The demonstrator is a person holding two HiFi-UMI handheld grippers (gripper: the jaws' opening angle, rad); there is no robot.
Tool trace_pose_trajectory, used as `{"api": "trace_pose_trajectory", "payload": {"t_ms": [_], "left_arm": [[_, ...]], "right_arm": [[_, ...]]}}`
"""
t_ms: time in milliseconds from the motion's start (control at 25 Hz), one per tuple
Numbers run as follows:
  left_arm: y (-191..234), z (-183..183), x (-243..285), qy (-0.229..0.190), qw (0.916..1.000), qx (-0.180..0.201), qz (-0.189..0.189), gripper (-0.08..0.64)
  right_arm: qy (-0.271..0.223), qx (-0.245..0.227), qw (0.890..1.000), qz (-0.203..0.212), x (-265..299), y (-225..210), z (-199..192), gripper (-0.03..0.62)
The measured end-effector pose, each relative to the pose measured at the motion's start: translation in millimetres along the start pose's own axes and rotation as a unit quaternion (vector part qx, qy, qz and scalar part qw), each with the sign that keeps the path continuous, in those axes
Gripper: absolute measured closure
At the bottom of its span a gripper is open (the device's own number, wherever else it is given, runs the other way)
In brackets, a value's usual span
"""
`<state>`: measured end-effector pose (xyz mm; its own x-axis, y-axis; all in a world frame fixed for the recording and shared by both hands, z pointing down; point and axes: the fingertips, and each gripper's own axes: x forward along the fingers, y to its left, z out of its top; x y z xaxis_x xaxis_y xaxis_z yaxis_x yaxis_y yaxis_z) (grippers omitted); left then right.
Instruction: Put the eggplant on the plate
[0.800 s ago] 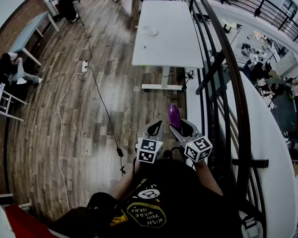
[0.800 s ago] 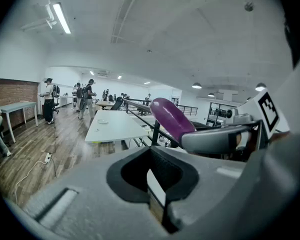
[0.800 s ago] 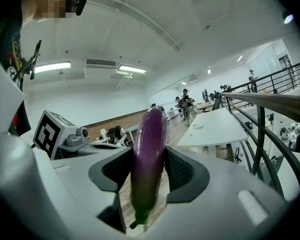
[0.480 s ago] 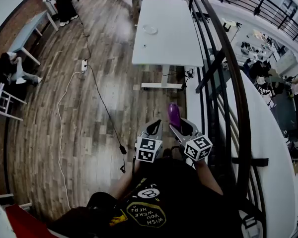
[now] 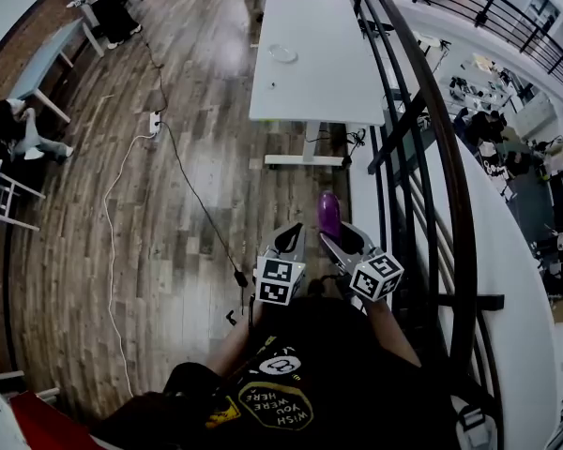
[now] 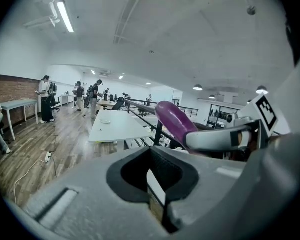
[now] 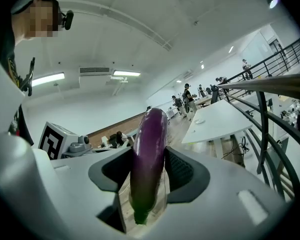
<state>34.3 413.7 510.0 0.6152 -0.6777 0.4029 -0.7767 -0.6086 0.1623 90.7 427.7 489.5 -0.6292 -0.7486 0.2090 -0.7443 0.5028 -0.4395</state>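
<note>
A purple eggplant [image 5: 328,214] sticks out forward from my right gripper [image 5: 337,239], whose jaws are shut on its sides. In the right gripper view the eggplant [image 7: 150,134] stands between the two black pads of that gripper [image 7: 147,186]. My left gripper [image 5: 289,238] is held just left of it, shut and with nothing in it; in its own view the left gripper [image 6: 158,186] shows only a thin slit, with the eggplant [image 6: 174,120] to the right. The small pale plate [image 5: 283,54] lies on a white table [image 5: 319,82] far ahead, beyond bare floor.
A dark metal railing [image 5: 422,129] runs along the right, close to my right gripper. A white cable and a black cable [image 5: 192,195] trail over the wooden floor from a power strip [image 5: 156,121]. A bench [image 5: 47,59] and a seated person [image 5: 9,129] are at the left.
The view has drifted slightly over the floor. Both grippers keep the same pose side by side, and the eggplant stays in the right gripper.
</note>
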Motion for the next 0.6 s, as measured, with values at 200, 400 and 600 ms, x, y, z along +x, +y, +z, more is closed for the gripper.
{"api": "trace_pose_trajectory", "payload": {"t_ms": [200, 400, 600], "left_arm": [[19, -5, -9, -0.005, 0.9999, -0.014, 0.001, 0.555], [26, -25, -16, 0.010, 0.9994, -0.032, -0.011, 0.555], [36, -33, -15, 0.015, 0.9991, -0.038, -0.009, 0.555]], "right_arm": [[0.008, -0.003, 1.000, -0.007, 14, 10, -6, 0.385], [0.024, 0.003, 1.000, -0.014, 23, 25, -22, 0.385], [0.038, 0.010, 0.999, -0.013, 37, 22, -29, 0.387]]}}
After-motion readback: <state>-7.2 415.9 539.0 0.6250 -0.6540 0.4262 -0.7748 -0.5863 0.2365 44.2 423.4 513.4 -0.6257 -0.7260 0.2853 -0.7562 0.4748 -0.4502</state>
